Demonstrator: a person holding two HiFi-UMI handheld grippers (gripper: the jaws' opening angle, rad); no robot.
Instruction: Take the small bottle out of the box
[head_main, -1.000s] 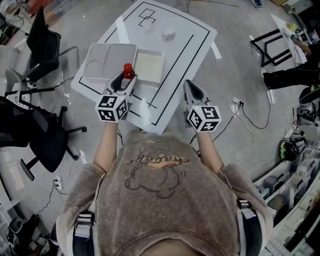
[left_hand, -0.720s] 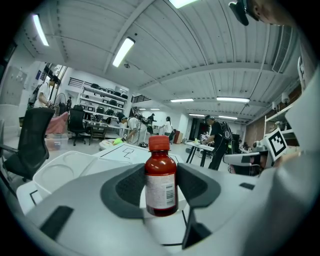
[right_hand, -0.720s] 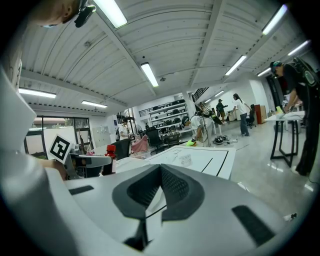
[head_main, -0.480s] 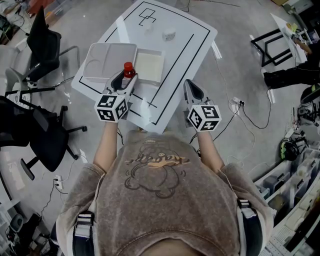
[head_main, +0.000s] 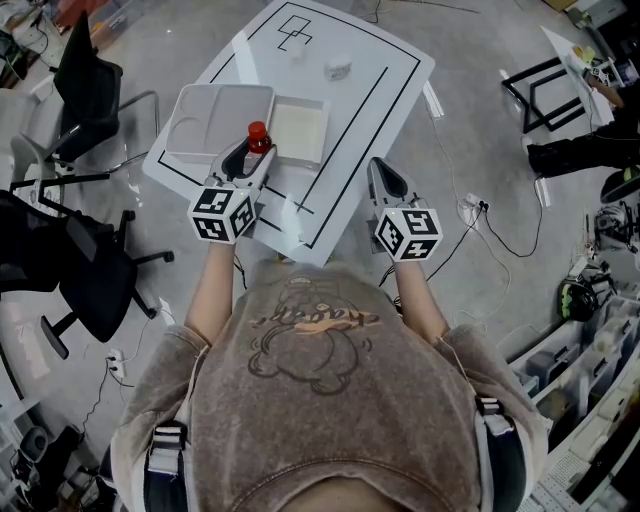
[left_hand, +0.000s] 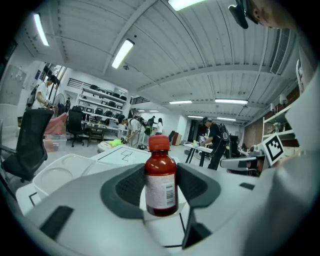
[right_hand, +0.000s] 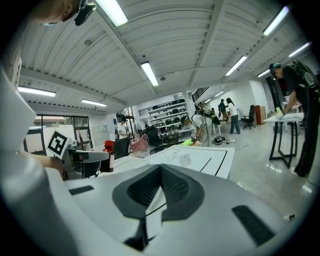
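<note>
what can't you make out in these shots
- small bottle label print: left gripper view, too blurred to read.
- bottle body, head view: mostly hidden between the left gripper jaws; the red cap shows.
- pale object far on the table: head view, too small to identify.

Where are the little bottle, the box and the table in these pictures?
bottle (left_hand: 161, 187): left gripper view, on its label.
box (head_main: 298, 132): head view, on its bare inside.
table (head_main: 385, 75): head view, on bare white top.
</note>
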